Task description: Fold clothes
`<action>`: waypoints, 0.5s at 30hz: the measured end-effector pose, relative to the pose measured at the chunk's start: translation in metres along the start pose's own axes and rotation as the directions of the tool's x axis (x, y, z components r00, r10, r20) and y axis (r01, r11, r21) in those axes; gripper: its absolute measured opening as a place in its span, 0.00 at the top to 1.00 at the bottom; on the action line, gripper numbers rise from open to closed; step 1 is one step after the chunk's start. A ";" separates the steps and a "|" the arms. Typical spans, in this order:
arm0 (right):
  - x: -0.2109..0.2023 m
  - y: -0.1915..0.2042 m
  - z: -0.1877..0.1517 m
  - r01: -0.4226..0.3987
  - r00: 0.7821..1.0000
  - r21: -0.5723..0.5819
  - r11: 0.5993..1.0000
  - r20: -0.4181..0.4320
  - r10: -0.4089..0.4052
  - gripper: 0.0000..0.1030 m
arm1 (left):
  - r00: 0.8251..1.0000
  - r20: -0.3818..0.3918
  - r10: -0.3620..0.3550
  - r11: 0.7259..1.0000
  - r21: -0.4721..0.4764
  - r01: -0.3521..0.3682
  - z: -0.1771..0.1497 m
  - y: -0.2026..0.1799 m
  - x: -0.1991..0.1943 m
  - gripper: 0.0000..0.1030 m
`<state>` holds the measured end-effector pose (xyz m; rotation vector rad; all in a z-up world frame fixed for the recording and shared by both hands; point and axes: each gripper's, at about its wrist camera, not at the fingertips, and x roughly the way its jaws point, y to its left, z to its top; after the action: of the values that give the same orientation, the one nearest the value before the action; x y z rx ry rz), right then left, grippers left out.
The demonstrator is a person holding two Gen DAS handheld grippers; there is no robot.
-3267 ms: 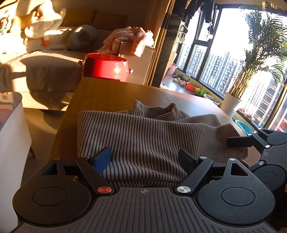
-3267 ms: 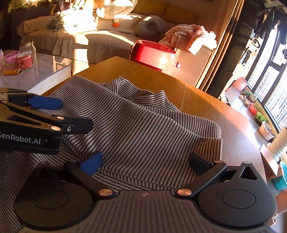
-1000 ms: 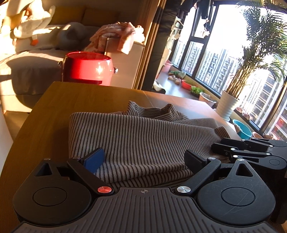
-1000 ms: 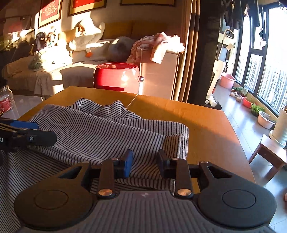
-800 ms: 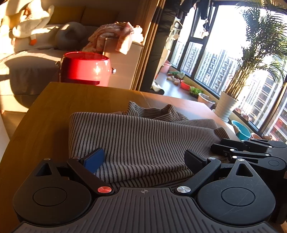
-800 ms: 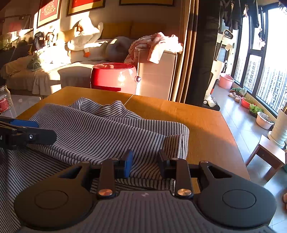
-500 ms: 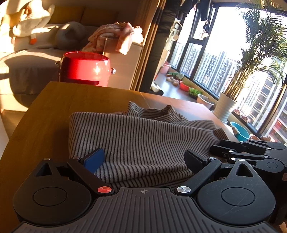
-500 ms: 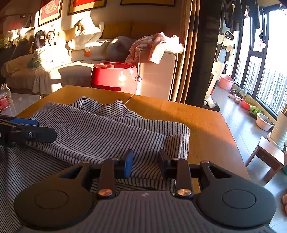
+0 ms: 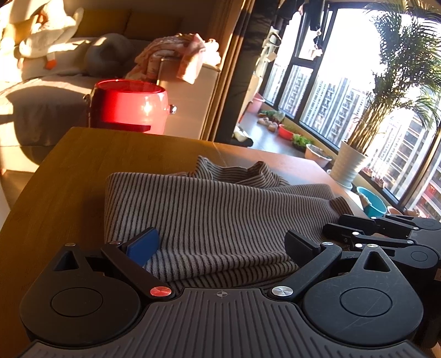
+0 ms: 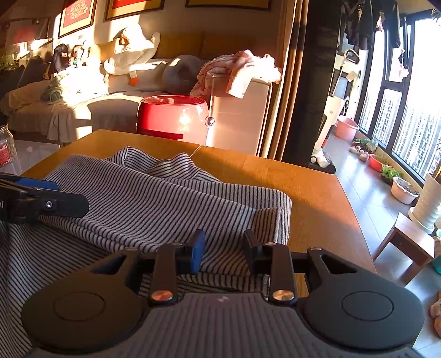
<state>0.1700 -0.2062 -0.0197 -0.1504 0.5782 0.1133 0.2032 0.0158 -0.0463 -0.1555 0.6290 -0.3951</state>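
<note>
Bare wooden table (image 10: 311, 187) beyond striped garment (image 10: 154, 203); red pot (image 10: 172, 115) behind.

Almost no words are showing. Only the cut-off white letters "AI" are peeking in on the side of the left hand-held gripper (image 10: 44, 198). The red wall pictures (image 10: 77, 13) are too blurry to read.

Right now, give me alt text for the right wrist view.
The right tool sits half open over the near edge of a folded striped sweater on a wooden table. The left tool enters from the left.
</note>
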 end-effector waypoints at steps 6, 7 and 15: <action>0.004 -0.011 0.001 -0.014 1.000 0.003 1.000 0.001 0.014 0.70 | 1.000 0.000 -0.001 1.000 0.000 0.001 0.001 -0.003 0.003 0.02; 0.005 -0.011 0.002 -0.016 1.000 0.000 1.000 -0.001 0.016 0.70 | 1.000 0.005 -0.006 1.000 -0.015 0.006 0.001 0.000 0.001 0.02; -0.007 -0.032 0.057 -0.101 0.995 0.116 0.988 0.028 0.098 0.61 | 0.999 0.046 0.013 0.994 -0.113 -0.008 -0.004 0.023 -0.022 0.34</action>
<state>0.1995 -0.2283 0.0346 -0.0055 0.5685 0.1774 0.1920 0.0459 -0.0436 -0.2683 0.6058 -0.3447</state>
